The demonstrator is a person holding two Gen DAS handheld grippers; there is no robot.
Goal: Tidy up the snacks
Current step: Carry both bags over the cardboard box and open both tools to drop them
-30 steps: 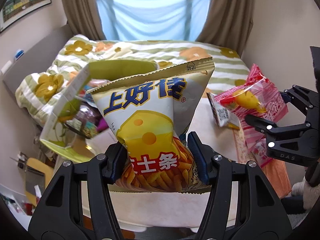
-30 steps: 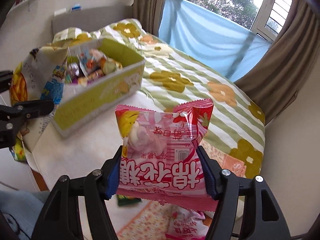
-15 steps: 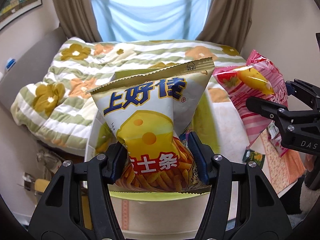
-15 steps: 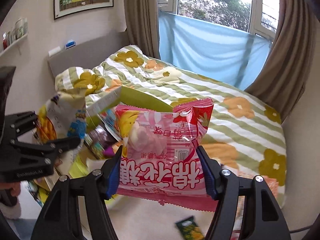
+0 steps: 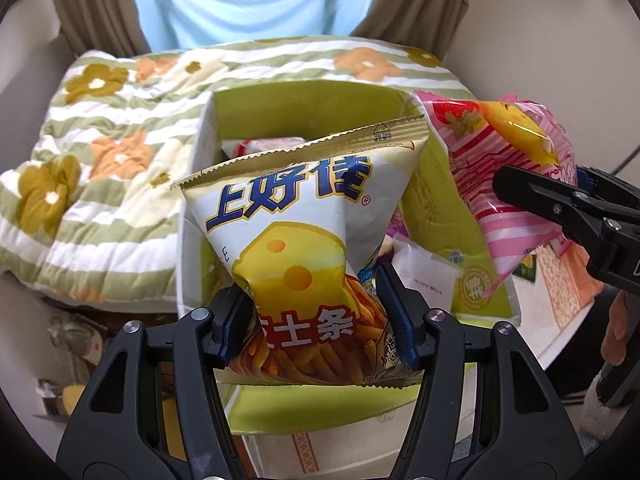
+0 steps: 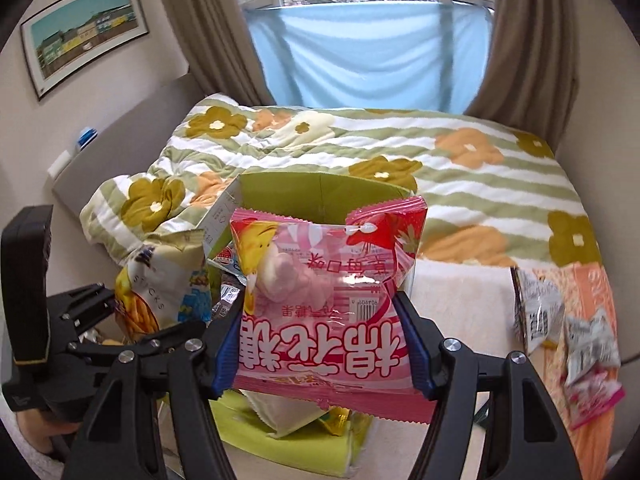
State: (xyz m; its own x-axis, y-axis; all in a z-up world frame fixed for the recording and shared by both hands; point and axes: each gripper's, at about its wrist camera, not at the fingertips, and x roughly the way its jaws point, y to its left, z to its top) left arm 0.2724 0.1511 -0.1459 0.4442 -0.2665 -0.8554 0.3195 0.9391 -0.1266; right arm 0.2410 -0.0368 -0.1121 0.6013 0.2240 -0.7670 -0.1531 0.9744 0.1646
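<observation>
Moved over green box point(image 5: 304, 104) | left gripper point(image 5: 314, 320) opening, cheese-stick bag point(image 5: 300, 240) between pads, upright above box; right gripper point(image 6: 322, 344) clamped on pink marshmallow bag point(image 6: 320, 304) at box's right edge

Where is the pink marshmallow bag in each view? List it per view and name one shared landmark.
Left wrist view: the pink marshmallow bag is at the right edge, clamped in the right gripper, beside the green box.
Right wrist view: the bag fills the centre, between the blue pads.
Shared landmark: the green box, open-topped, before the flowered quilt.
</observation>
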